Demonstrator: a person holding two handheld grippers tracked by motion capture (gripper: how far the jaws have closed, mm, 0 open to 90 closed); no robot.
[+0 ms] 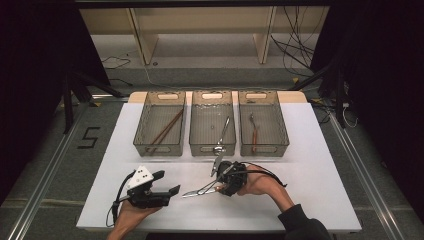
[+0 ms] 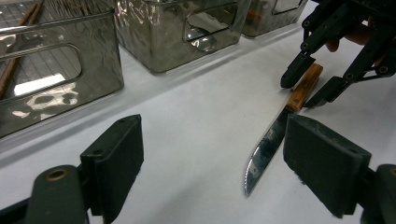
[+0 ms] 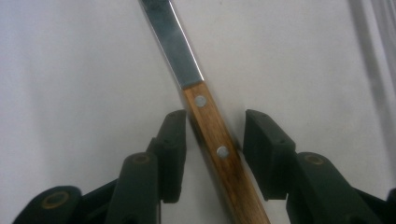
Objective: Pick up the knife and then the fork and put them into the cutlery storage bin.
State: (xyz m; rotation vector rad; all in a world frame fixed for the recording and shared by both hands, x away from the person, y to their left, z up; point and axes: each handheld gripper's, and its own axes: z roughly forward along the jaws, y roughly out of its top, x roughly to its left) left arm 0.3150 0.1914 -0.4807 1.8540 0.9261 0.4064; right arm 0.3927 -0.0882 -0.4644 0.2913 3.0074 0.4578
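While the right gripper (image 3: 212, 154) rises from the bottom of its own view, its two black jaws stand on either side of the knife's wooden handle (image 3: 219, 154): the left-hand pad touches or nearly touches the wood and the right-hand pad stands a little off, so the jaws are narrowed around the handle but not yet clamped. The knife (image 2: 275, 140) lies flat on the white table (image 1: 310, 170), in the lower middle of the high view, its blade (image 2: 264, 156) pointing toward the left gripper (image 1: 167, 182).

By its look, the knife is stiff and fairly light, with most of its weight probably toward the steel. The riveted wood offers a dry, flat-sided hold, whereas the polished blade would be slippery and its toothed edge unkind to the pads. Taking it near the rivets, close to where wood meets steel, should keep the blade from drooping or swinging once it is lifted.

At the lower left of the high view, the left gripper hangs with its jaws wide apart and empty, just short of the blade tip.

Farther up the frame three smoky clear bins (image 1: 212, 122) stand in a row. One at the upper left holds chopsticks (image 1: 165, 130), the middle one a metal utensil (image 1: 222, 132), and the right one another wood-handled piece (image 1: 255, 132).
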